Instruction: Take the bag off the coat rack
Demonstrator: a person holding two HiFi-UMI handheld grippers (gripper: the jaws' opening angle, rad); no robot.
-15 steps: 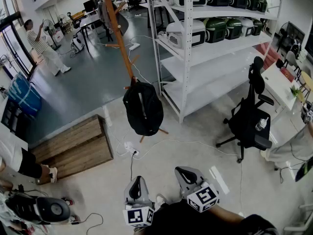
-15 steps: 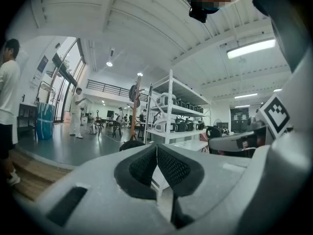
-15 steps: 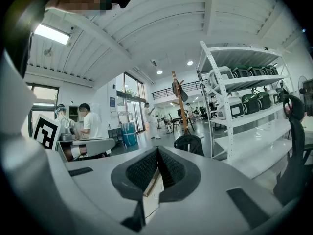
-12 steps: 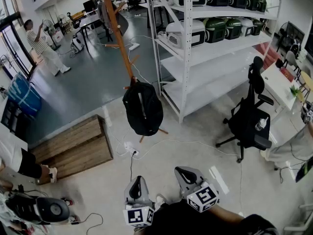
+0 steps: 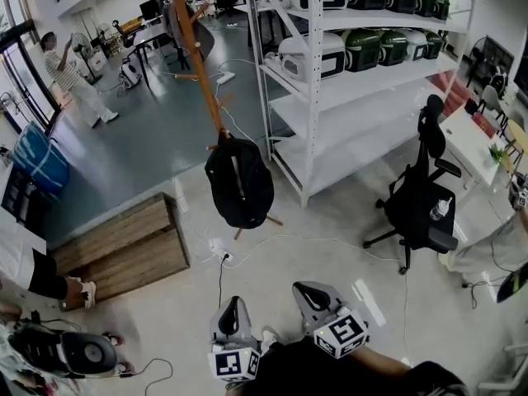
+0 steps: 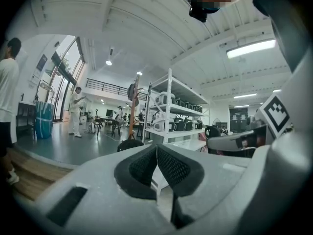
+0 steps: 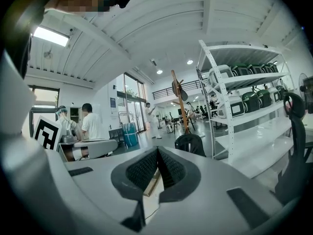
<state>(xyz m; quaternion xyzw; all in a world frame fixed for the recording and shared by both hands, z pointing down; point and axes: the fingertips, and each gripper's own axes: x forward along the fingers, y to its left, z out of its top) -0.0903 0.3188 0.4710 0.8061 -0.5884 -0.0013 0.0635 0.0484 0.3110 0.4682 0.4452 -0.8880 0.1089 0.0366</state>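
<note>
White shelf point(image 5: 317, 106) stands right, cookers point(image 5: 363, 49) lined on its upper levels. Black chair point(image 5: 422, 209) sits beside it. Wooden platform point(image 5: 124, 250) left, power strip point(image 5: 221, 252) on the floor point(image 5: 272, 271) nearby. Person point(image 5: 70, 77) far back.

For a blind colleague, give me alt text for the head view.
A black bag hangs on a wooden coat rack beside white shelves. At the bottom edge, the left gripper and right gripper, both shut and empty, are well short of it.
</note>
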